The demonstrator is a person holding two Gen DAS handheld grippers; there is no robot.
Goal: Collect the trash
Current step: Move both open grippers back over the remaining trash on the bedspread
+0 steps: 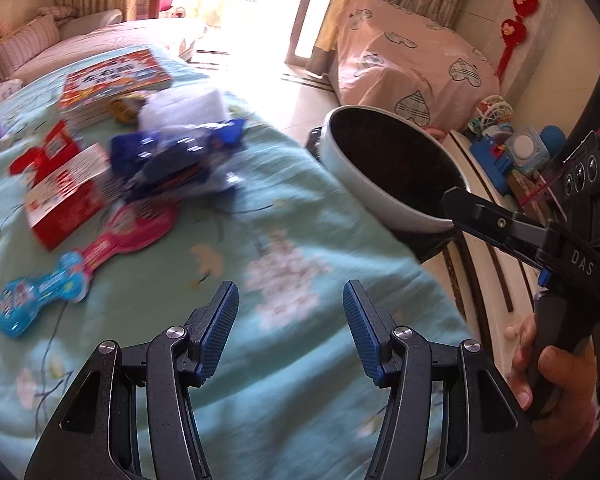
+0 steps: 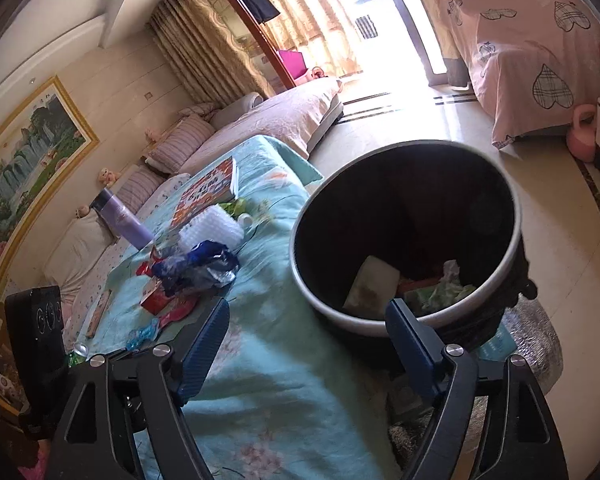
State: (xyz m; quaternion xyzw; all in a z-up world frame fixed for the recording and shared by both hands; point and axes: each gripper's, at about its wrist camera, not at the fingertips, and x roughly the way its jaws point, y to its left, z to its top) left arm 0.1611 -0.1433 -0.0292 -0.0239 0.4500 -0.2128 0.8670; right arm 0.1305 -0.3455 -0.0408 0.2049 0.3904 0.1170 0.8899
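Left gripper (image 1: 290, 330) and right gripper (image 2: 306, 346) both spread, nothing held. Wrapper pile (image 1: 176, 160) motion-blurred, labels unreadable. Bin (image 2: 404, 240) bottom dark; contents partly behind right finger.

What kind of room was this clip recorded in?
Most likely a home living room. A long cushioned sofa with pillows lines the wall under a framed landscape painting, curtains flank a bright balcony door, and a table under a teal floral cloth holds wrappers beside a trash bin.

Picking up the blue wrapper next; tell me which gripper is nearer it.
Left. The left gripper is over the bedspread short of the blue wrapper; the right gripper is by the bin.
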